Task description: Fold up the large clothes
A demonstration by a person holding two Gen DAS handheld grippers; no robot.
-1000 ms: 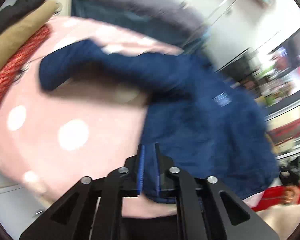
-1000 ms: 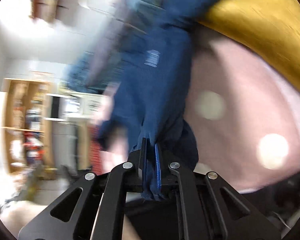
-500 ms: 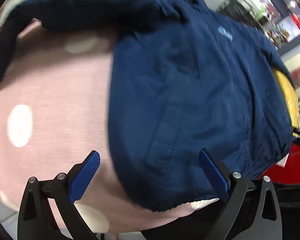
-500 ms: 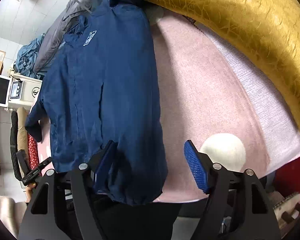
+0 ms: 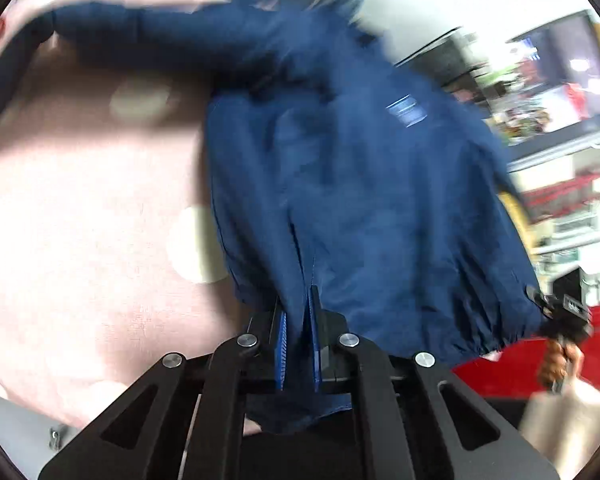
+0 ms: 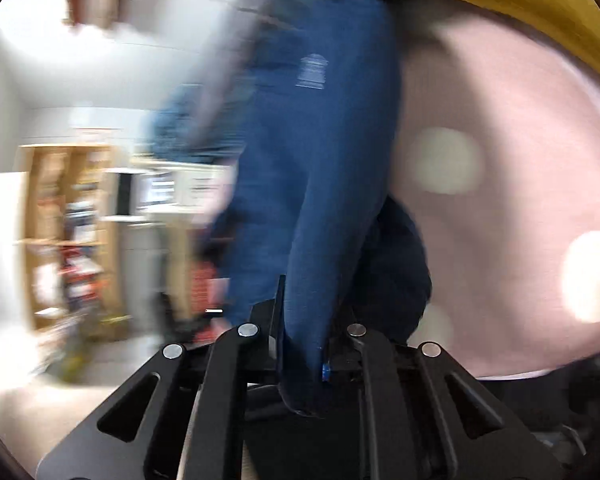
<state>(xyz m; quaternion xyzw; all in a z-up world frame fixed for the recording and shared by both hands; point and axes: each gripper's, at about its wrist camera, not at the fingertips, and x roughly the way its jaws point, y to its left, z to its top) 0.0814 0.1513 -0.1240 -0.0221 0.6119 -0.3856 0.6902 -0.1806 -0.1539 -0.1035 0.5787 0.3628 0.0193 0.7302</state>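
Navy jacket (image 5: pixel 360 184): my left gripper (image 5: pixel 298 344) and right gripper (image 6: pixel 304 352), wide earlier, had clamped its hem, lifting it off the pink bedcover (image 5: pixel 80 220) for folding.

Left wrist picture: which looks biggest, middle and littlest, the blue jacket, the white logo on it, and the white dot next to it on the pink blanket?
1. Blue jacket, filling most of the view.
2. White dot on the pink blanket.
3. White logo, smallest, though it lies farther from the camera and is blurred.

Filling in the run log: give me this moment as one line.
left gripper: shut on navy jacket hem | right gripper: shut on navy jacket | surface: pink dotted cover | frames blurred
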